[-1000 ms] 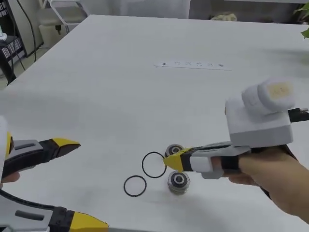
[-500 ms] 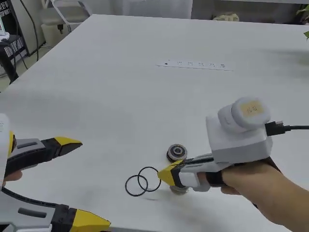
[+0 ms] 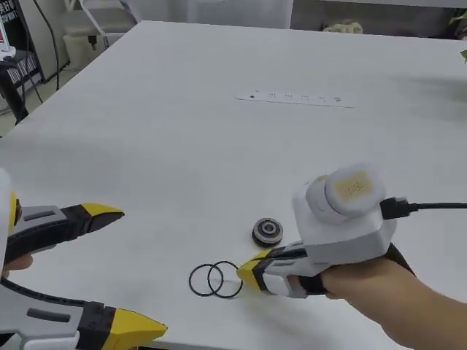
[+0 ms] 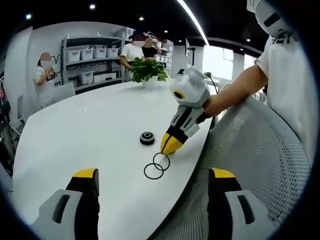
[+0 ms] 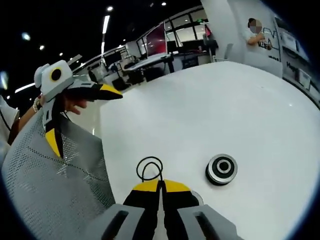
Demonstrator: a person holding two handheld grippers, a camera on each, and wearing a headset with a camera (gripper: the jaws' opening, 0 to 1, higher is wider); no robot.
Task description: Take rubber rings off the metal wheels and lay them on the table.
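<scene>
Two thin black rubber rings lie overlapping on the white table [image 3: 182,131]: one ring [image 3: 203,281] lies free and the other ring [image 3: 225,280] has its edge pinched. My right gripper [image 3: 246,274] is shut on that pinched ring [image 5: 150,168], low over the table. A bare metal wheel [image 3: 268,231] [image 5: 221,169] rests just beyond it. Only a curved sliver of a second wheel [image 5: 196,197] peeks out beneath the right jaws. My left gripper [image 3: 124,270] [image 4: 155,174] stands open at the near left edge, apart from the rings [image 4: 156,167].
A white power strip [image 3: 295,98] lies across the far middle of the table. The table's near edge runs just below the rings. A potted plant [image 4: 145,70] stands at the far end. A mesh chair back [image 4: 250,145] sits close by, with people standing beyond.
My right gripper has pulled back toward the near edge, dragging one ring until it overlaps the other. The nearer wheel is now covered by the gripper. The left gripper has stayed put.
</scene>
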